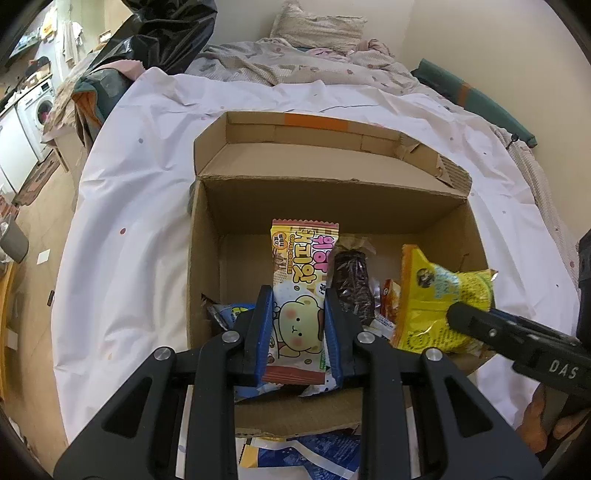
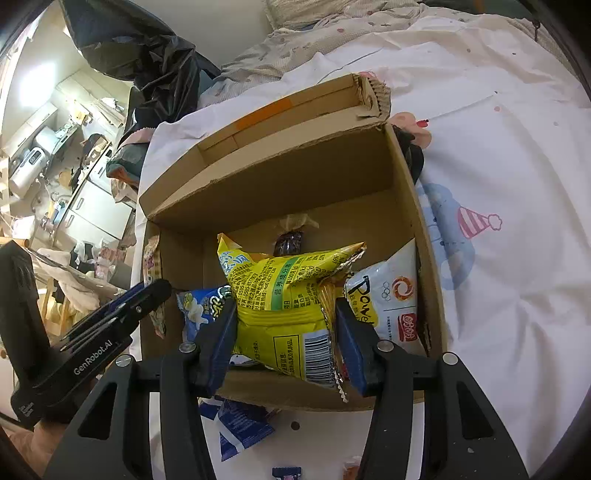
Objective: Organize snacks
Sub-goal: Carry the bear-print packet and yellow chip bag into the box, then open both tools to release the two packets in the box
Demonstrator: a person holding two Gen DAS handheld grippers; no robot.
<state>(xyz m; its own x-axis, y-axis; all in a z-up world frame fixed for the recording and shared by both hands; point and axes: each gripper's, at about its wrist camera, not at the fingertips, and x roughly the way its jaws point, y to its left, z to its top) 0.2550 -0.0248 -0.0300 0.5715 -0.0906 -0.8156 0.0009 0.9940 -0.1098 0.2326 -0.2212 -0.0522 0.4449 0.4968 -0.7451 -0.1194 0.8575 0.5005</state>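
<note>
An open cardboard box [image 1: 207,236] sits on a white sheet on a bed; it also shows in the right wrist view [image 2: 406,206]. My left gripper [image 1: 298,299] is shut on a pink and yellow cookie packet with a bear [image 1: 301,280] and holds it over the box. My right gripper [image 2: 286,314] is shut on a yellow snack bag [image 2: 284,295], also over the box; the bag also shows in the left wrist view [image 1: 432,299]. Inside lie a dark chocolate bar [image 1: 351,280], a blue packet [image 2: 203,306] and a white packet [image 2: 391,295].
Blue and white packets [image 1: 306,454] lie on the sheet in front of the box. A black plastic bag [image 1: 166,33] stands at the bed's far left. Crumpled bedding and a pillow [image 1: 317,26] lie beyond the box. Floor and appliances are off to the left.
</note>
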